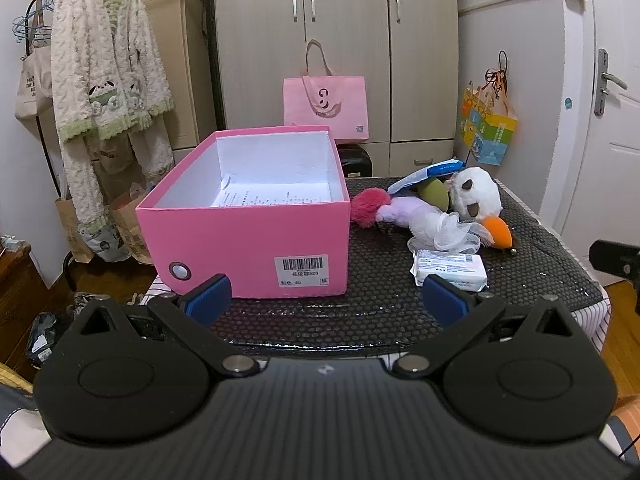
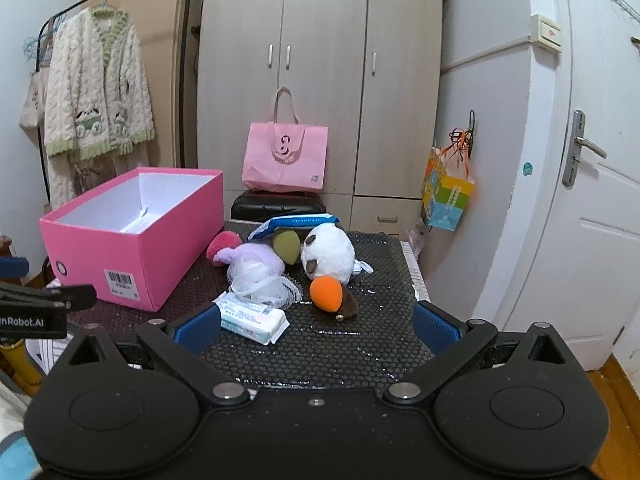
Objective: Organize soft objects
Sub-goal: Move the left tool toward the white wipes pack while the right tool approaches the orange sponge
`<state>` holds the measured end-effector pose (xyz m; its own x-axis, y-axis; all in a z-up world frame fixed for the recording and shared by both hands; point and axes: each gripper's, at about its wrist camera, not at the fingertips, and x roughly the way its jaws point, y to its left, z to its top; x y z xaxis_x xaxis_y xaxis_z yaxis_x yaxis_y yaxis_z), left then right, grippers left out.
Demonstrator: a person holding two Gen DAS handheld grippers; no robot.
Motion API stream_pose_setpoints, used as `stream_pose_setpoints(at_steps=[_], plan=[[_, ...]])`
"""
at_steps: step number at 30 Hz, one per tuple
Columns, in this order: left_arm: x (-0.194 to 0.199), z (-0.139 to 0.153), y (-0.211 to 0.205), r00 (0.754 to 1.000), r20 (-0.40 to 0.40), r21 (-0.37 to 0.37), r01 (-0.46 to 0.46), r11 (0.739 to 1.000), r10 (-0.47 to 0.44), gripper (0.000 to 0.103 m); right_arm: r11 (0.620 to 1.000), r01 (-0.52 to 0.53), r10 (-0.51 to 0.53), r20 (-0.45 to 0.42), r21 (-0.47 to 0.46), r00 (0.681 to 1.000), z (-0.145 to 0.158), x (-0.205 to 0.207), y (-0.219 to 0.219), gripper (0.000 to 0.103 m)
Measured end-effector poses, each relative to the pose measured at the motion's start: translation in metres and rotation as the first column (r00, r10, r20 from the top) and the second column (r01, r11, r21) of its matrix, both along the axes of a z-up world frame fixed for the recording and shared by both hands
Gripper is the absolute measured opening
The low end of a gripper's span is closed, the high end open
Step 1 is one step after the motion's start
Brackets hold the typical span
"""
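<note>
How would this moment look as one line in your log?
left gripper: open, empty | right gripper: open, empty | pink box: only paper | soft toys: beside box

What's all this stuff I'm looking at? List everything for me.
Pink cardboard box: one, open, left on the mat, a printed sheet inside.
Black honeycomb mat: one, covering the table.
White plush panda: one, at the back of the pile.
Orange teardrop sponge: one, in front of the panda.
Olive-green teardrop sponge: one, left of the panda.
Lilac plush toy: one, pink fluffy end, beside the box.
White mesh puff: one, on the lilac toy.
White tissue pack: one, nearest.
Blue-and-white packet: one, behind the pile.
Pink tote bag: one, by the wardrobe.
Cream fleece robe: one, hanging left.
Left gripper: open.
Right gripper: open.
</note>
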<state>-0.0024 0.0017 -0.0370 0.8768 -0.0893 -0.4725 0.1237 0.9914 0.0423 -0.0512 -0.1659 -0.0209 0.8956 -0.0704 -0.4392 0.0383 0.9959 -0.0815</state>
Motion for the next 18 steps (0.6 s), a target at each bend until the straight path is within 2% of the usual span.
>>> stream_pose_setpoints(at_steps=[18], plan=[[-0.0028,-0.0044,-0.0062,0.999,0.029,0.03,0.014,0.999,-0.015,0.103,1.0,-0.001,0.0,-0.015,-0.023,1.0,-0.0054,0.001,0.0029,0.103]])
